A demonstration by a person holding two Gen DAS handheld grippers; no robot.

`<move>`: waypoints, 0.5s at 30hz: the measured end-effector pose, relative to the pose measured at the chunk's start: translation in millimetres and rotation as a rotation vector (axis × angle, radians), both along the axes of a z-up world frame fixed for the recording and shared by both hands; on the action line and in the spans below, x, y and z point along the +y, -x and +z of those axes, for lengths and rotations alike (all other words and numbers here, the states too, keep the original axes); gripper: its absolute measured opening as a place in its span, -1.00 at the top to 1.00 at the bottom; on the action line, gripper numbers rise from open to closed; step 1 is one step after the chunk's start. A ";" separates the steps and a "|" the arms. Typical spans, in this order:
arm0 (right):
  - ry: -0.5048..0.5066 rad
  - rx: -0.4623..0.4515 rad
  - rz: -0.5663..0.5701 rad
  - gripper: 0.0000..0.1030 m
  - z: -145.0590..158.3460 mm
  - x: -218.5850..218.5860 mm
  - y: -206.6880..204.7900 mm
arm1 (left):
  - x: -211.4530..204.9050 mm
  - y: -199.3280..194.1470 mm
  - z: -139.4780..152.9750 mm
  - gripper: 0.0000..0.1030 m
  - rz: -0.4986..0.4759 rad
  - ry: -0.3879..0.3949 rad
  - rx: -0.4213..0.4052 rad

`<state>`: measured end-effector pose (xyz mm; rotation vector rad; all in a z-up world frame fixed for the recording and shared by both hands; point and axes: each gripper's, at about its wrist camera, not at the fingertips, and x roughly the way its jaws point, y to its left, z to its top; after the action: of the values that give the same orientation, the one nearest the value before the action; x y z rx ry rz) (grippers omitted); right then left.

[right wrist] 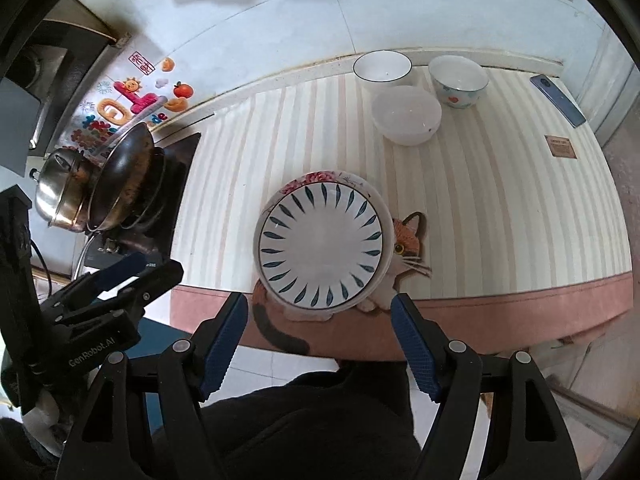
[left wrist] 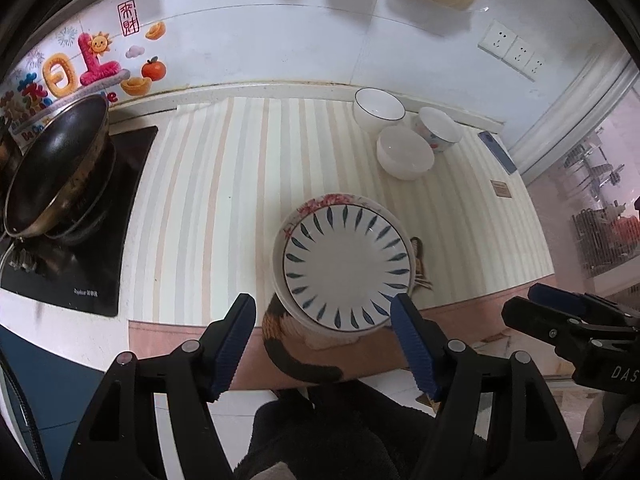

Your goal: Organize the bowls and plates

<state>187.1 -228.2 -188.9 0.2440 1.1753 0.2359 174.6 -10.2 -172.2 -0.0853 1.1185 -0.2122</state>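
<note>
A white plate with blue leaf marks (left wrist: 346, 266) (right wrist: 322, 248) lies stacked on a plate with a red flower rim (left wrist: 340, 201) (right wrist: 320, 178), near the front edge of the striped mat. Three bowls stand at the back right: a white bowl with a dark rim (left wrist: 379, 109) (right wrist: 382, 68), a plain white bowl (left wrist: 405, 152) (right wrist: 406, 114) and a bowl with painted fruit (left wrist: 437, 129) (right wrist: 458, 80). My left gripper (left wrist: 324, 312) (right wrist: 116, 276) is open and empty, just in front of the plates. My right gripper (right wrist: 320, 312) (left wrist: 560, 308) is open and empty beside it.
A dark wok (left wrist: 56, 168) (right wrist: 120, 176) sits on the stove at the left, with a steel pot (right wrist: 64, 188) behind it. A phone (left wrist: 498, 152) (right wrist: 558, 100) and a small brown card (right wrist: 560, 146) lie at the mat's right. The tiled wall runs behind the counter.
</note>
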 end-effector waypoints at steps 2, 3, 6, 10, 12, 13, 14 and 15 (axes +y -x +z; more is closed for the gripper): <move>-0.012 -0.004 -0.006 -0.48 1.0 -1.7 3.7 | -2.4 0.0 2.2 -0.33 0.002 -0.002 -0.008; -0.017 -0.007 -0.012 -0.48 0.6 -4.4 3.5 | -4.5 -1.1 1.7 -0.33 0.005 -0.007 -0.011; -0.047 -0.003 -0.028 -0.48 -4.3 -19.5 -6.5 | -12.5 -12.0 -0.3 -0.33 0.029 -0.008 -0.017; -0.066 -0.017 -0.046 -0.48 -13.1 -48.1 -38.1 | -34.5 -46.4 -5.3 -0.33 0.063 -0.043 -0.055; -0.071 -0.020 -0.060 -0.48 -18.2 -64.2 -60.5 | -44.5 -70.3 -8.7 -0.33 0.075 -0.042 -0.054; -0.076 -0.023 -0.068 -0.48 -20.8 -73.2 -73.7 | -49.6 -84.7 -11.1 -0.33 0.075 -0.032 -0.046; -0.081 -0.028 -0.072 -0.48 -23.1 -79.6 -84.3 | -56.5 -102.2 -14.3 -0.33 0.079 -0.028 -0.039; -0.083 -0.028 -0.079 -0.48 -28.0 -90.1 -103.1 | -63.4 -121.0 -18.3 -0.33 0.086 -0.030 -0.032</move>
<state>290.3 -318.4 -216.9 0.3582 1.1270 0.2185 295.6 -73.5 -190.5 -0.1025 1.0839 -0.1195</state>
